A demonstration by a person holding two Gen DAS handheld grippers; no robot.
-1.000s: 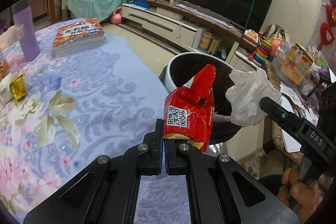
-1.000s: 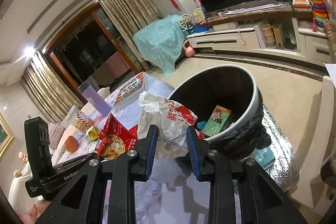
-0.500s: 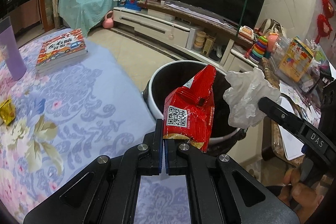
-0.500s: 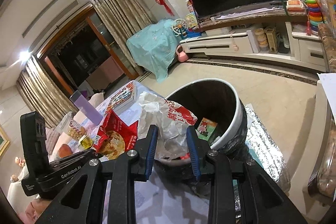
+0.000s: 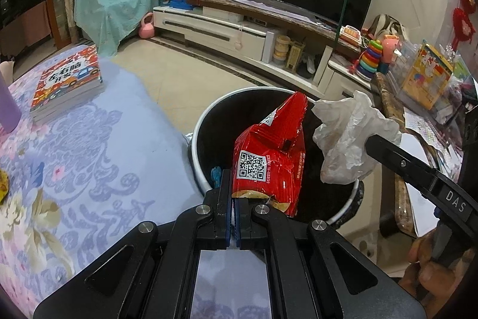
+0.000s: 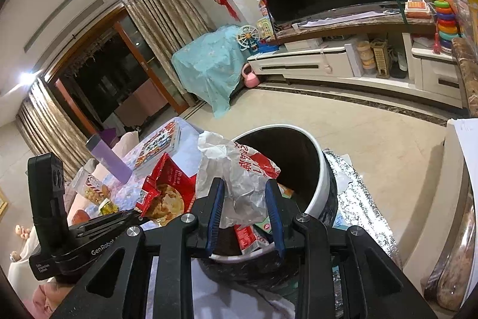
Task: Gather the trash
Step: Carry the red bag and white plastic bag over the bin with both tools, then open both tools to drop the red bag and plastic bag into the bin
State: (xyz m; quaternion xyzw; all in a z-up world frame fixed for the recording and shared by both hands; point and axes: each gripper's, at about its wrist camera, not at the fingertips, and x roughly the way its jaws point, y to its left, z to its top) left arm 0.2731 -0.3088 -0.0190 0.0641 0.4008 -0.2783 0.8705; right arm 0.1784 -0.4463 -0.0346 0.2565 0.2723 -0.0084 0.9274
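Both grippers have advanced over the bin (image 5: 203, 139): left gripper (image 5: 233, 217) clamps the upright red wrapper (image 5: 269, 160), torn tip uppermost; right gripper (image 6: 245, 214) grips crumpled paper (image 6: 239, 169).

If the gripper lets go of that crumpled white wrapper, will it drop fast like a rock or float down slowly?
Probably closer to floating. The white wrapper is thin, crinkled paper or plastic, so it looks very light. It bunches up between the right gripper pads, so it is floppy, not stiff. It hangs over the trash bin, so it should land inside, though it might snag on the rim.
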